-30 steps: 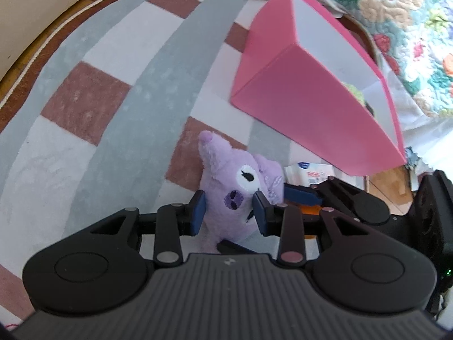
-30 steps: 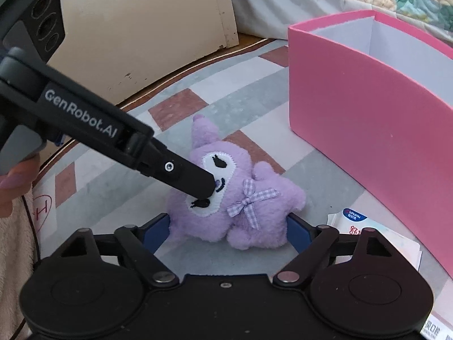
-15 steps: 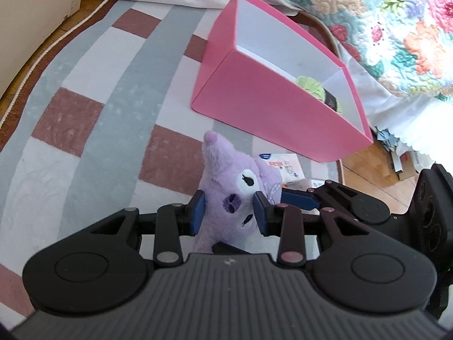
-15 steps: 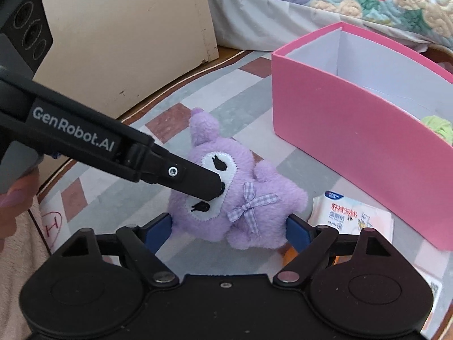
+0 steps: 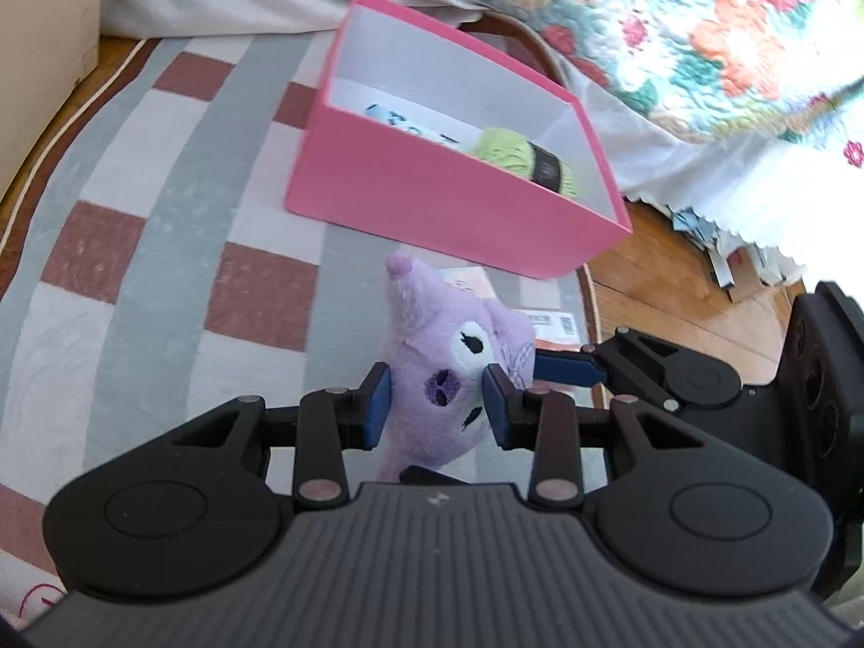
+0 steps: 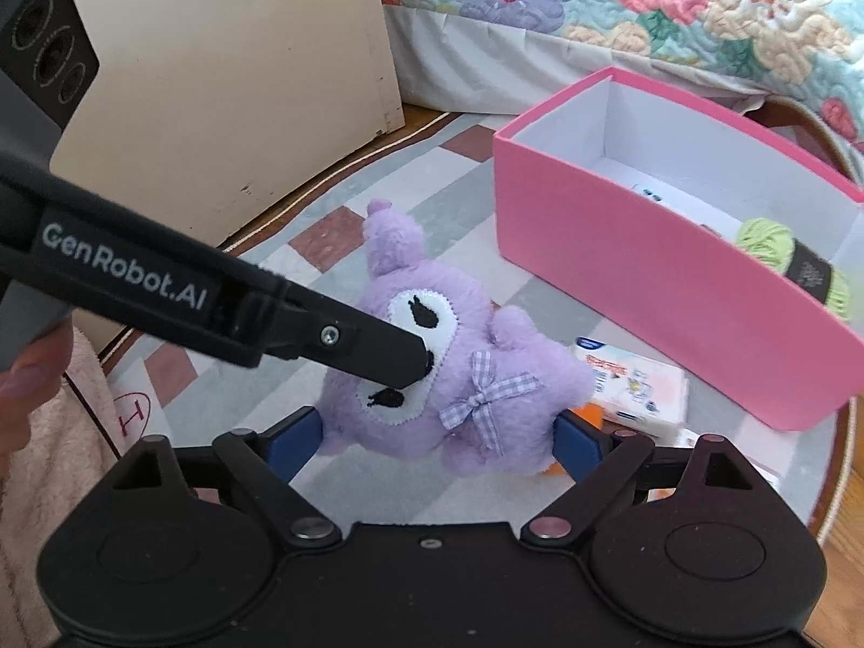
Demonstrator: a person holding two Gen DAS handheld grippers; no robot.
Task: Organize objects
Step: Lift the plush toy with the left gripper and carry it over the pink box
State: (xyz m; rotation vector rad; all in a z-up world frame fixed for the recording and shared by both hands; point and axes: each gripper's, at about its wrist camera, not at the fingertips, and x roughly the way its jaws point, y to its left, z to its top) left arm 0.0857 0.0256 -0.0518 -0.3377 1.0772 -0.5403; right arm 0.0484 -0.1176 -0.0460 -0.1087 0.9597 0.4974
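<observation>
A purple plush toy with a checked bow hangs above the rug. My left gripper is shut on its head, and one of its black fingers crosses the toy's face in the right wrist view. My right gripper is opening. Its blue pads flank the toy's body low down and do not visibly squeeze it; one finger shows beside the toy. Beyond stands a pink box with green yarn inside.
A white tissue packet and something orange lie on the checked rug under the toy. A bed with a floral quilt rises behind the box, and a beige cabinet stands at the left. Wooden floor is at the right.
Both grippers have risen together and the plush toy has come up off the rug with them. The box now sits lower in view, showing its inside and the yarn.
</observation>
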